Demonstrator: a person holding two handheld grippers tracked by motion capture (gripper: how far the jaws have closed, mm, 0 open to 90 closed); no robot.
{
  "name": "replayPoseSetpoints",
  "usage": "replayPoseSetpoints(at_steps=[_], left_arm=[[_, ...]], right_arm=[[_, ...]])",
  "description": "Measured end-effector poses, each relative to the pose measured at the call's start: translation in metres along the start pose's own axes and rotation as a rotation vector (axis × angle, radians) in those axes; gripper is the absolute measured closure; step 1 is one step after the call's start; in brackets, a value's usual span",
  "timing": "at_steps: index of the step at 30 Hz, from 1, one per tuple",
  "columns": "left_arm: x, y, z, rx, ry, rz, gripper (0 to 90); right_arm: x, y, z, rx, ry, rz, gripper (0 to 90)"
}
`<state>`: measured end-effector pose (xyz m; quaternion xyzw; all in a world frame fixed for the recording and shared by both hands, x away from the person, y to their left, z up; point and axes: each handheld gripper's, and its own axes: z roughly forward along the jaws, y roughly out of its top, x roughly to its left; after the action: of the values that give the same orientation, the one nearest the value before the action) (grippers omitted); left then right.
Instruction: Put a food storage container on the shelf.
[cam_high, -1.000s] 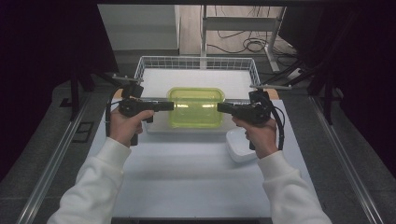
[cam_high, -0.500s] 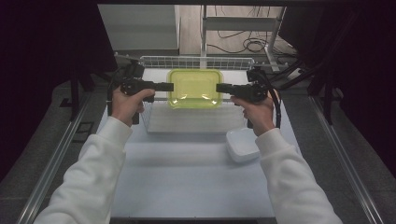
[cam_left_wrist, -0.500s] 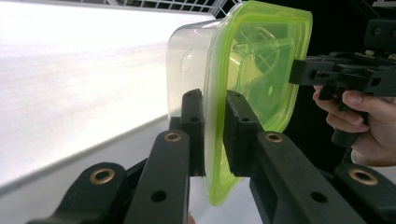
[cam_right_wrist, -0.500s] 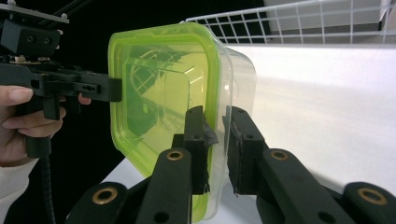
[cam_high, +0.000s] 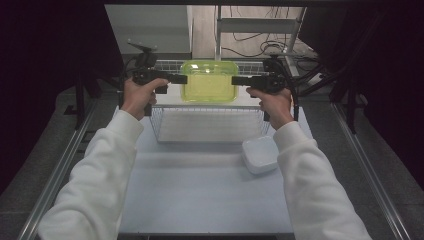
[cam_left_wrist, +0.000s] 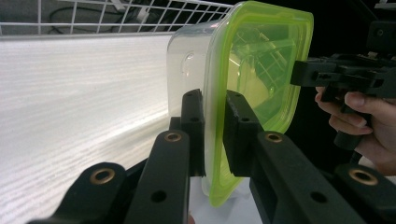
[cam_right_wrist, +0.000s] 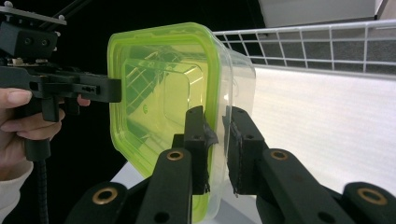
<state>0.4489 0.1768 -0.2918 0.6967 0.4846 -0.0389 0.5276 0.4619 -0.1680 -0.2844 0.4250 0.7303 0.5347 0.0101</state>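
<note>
Pale surface (cam_high: 200, 195) carries a wire basket (cam_high: 207, 125), landmark here. Clear container with green lid (cam_high: 209, 81) is held in the air above the basket's far edge, lid up towards the high view, long axis running gripper to gripper. Left gripper (cam_high: 176, 78) jaws pinch its left rim; right gripper (cam_high: 240, 80) jaws pinch its right rim. Container looks empty. White tub (cam_high: 260, 155) sits just beside the basket's near right corner, contents not discernible

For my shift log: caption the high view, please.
Both grippers, left and right, hold a green-lidded container above the wire basket.
</note>
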Motion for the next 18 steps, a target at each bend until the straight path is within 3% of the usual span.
replayPoseSetpoints(at_steps=[9, 13, 14, 17, 18], left_arm=[[0.025, 0.008, 0.019, 0.046, -0.012, -0.057, 80.3], [0.031, 0.009, 0.024, 0.07, -0.008, -0.067, 80.3], [0.033, 0.009, 0.028, 0.078, -0.003, -0.089, 80.3], [0.034, 0.01, 0.03, 0.063, -0.004, -0.112, 80.2], [0.033, 0.013, 0.033, 0.061, 0.014, -0.12, 80.2]], right_arm=[[-0.019, 0.008, 0.016, 0.042, -0.014, 0.063, 78.8], [-0.023, 0.008, 0.02, 0.059, -0.022, 0.075, 78.8], [-0.027, 0.007, 0.023, 0.079, -0.028, 0.099, 78.7], [-0.031, 0.007, 0.026, 0.084, -0.034, 0.121, 78.4], [-0.035, 0.007, 0.028, 0.08, -0.039, 0.138, 78.0]])
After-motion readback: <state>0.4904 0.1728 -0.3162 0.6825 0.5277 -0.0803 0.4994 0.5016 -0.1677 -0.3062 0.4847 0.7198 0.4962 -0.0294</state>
